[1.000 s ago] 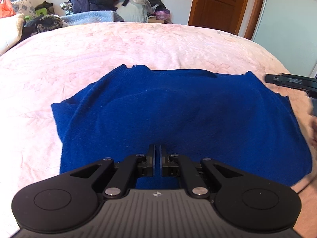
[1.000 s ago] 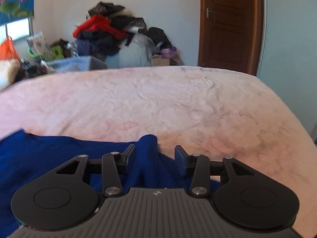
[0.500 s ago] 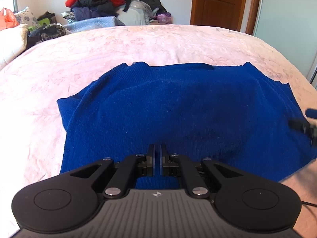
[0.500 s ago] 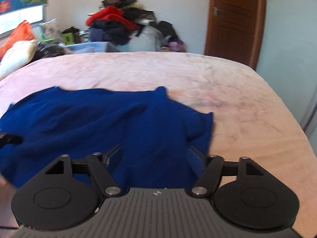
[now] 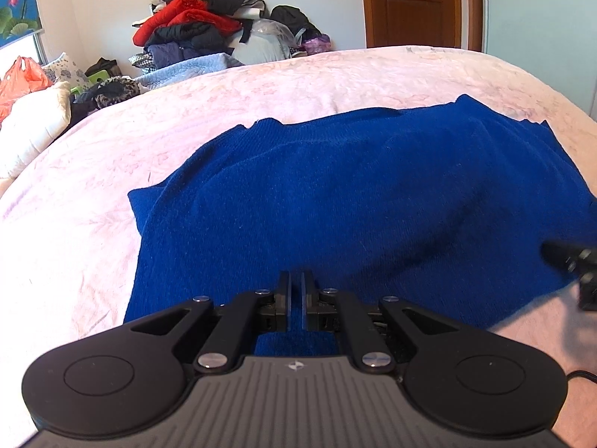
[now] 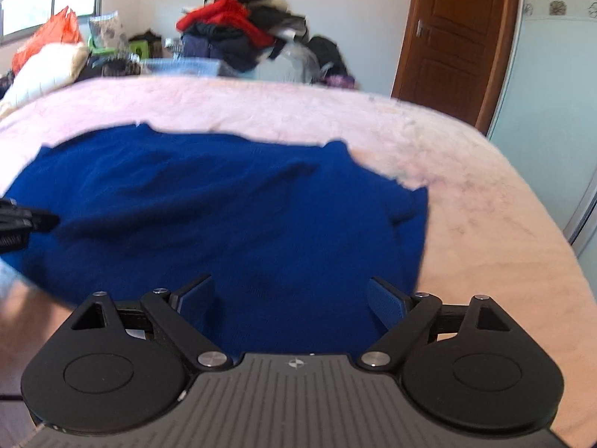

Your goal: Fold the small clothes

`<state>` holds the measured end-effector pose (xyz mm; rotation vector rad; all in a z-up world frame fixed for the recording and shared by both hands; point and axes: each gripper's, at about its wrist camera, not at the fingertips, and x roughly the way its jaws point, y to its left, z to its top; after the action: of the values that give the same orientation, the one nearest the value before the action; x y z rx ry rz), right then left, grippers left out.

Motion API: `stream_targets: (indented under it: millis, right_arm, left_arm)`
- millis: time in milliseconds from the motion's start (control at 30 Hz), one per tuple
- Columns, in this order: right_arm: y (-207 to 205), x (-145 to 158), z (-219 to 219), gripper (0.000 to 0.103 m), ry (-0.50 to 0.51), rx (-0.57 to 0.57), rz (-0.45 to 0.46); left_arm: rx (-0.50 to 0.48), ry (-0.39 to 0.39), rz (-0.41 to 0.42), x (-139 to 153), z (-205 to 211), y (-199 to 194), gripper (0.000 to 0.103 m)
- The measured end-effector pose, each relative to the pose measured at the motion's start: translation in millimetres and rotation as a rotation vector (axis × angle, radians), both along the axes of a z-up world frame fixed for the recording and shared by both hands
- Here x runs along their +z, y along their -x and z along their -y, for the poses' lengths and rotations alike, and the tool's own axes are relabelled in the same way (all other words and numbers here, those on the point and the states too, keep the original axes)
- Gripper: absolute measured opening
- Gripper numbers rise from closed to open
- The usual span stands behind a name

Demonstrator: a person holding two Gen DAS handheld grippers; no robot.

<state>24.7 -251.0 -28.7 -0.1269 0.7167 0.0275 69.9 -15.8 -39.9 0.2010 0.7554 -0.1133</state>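
A dark blue knitted garment (image 5: pixel 354 194) lies spread flat on the pink bed (image 5: pixel 261 86); it also shows in the right wrist view (image 6: pixel 224 216). My left gripper (image 5: pixel 296 283) is shut, with a thin gap between its jaws, above the garment's near edge; I cannot tell whether it pinches cloth. My right gripper (image 6: pixel 291 295) is open wide and empty above the garment's near right part. Its fingers (image 5: pixel 567 257) show at the right edge of the left wrist view, and the left gripper's fingers (image 6: pixel 22 220) show at the left edge of the right wrist view.
A pile of red and dark clothes (image 5: pixel 201 26) stands beyond the far edge of the bed. A white pillow (image 5: pixel 30 127) and an orange bag (image 5: pixel 22 78) are at the far left. A brown door (image 5: pixel 414 3) is at the back right.
My right gripper has let go of the garment's far right corner, pulled back to its near side and opened wider. My left gripper stays shut.
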Motion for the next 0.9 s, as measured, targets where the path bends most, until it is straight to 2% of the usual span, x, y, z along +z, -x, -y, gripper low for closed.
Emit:
stream_targets:
  millis: [267, 567, 700, 900]
  right_arm:
    - [7, -15, 9, 0.102, -0.045, -0.039, 0.017]
    - [8, -21, 15, 0.103, -0.082, -0.046, 0.039]
    - [9, -22, 15, 0.103, -0.081, -0.050, 0.045]
    - [10, -23, 15, 0.103, -0.086, -0.054, 0.049]
  left_arm:
    - [-0.003, -0.011, 0.005, -4, 1, 8, 0.005]
    - [-0.005, -0.021, 0.029, -9, 3, 14, 0.005]
    - [-0.003, -0.041, 0.080, -16, 6, 22, 0.005]
    - [-0.018, -0.135, 0.191, -29, 17, 39, 0.005]
